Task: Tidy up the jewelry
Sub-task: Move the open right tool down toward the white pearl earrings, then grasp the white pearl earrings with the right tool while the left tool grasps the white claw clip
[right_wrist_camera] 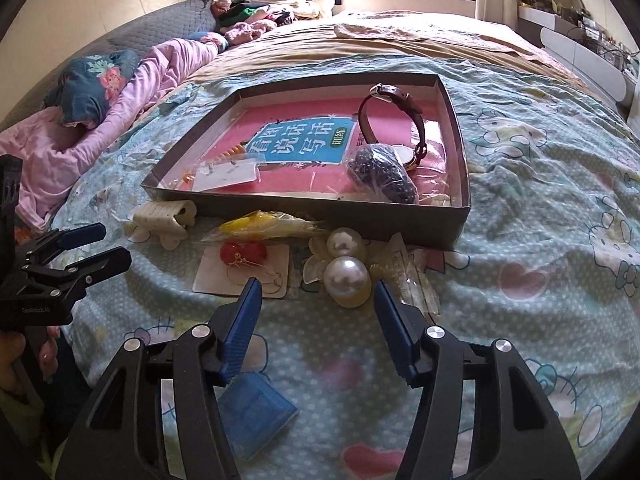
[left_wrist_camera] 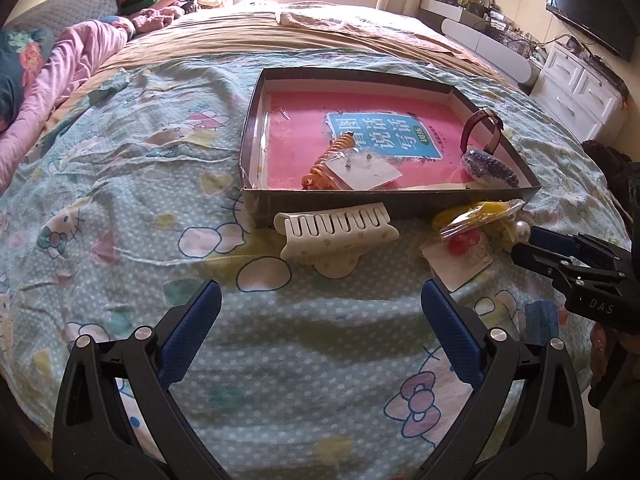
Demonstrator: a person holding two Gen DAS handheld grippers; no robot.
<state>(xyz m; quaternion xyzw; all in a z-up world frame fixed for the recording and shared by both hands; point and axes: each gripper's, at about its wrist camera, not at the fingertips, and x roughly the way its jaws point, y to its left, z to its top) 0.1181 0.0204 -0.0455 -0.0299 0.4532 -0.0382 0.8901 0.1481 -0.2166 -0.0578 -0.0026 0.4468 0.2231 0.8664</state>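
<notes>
Nearest, the left gripper (left_wrist_camera: pixel 320 300) hovers with fingers wide and empty over bare patterned bedspread (left_wrist_camera: pixel 120 184), soft and wrinkled, with open room toward the left. The right gripper (right_wrist_camera: pixel 318 292) has fingers at a narrower gap, nothing pressed between them; a glossy pearl ornament (right_wrist_camera: pixel 346 276) lies just beyond the tips. A blue plastic case (right_wrist_camera: pixel 256 416) lies beneath that gripper. Next come a card with red earrings (right_wrist_camera: pixel 244 266), a toothed cream hair claw (left_wrist_camera: pixel 336 236) and a yellow packet (right_wrist_camera: pixel 268 224), all close against the near wall of a shallow cardboard box (right_wrist_camera: pixel 464 216). Inside it: a leather-strap watch (right_wrist_camera: pixel 390 120), a beaded pouch (right_wrist_camera: pixel 382 178), an orange spiral tie (left_wrist_camera: pixel 332 156).
</notes>
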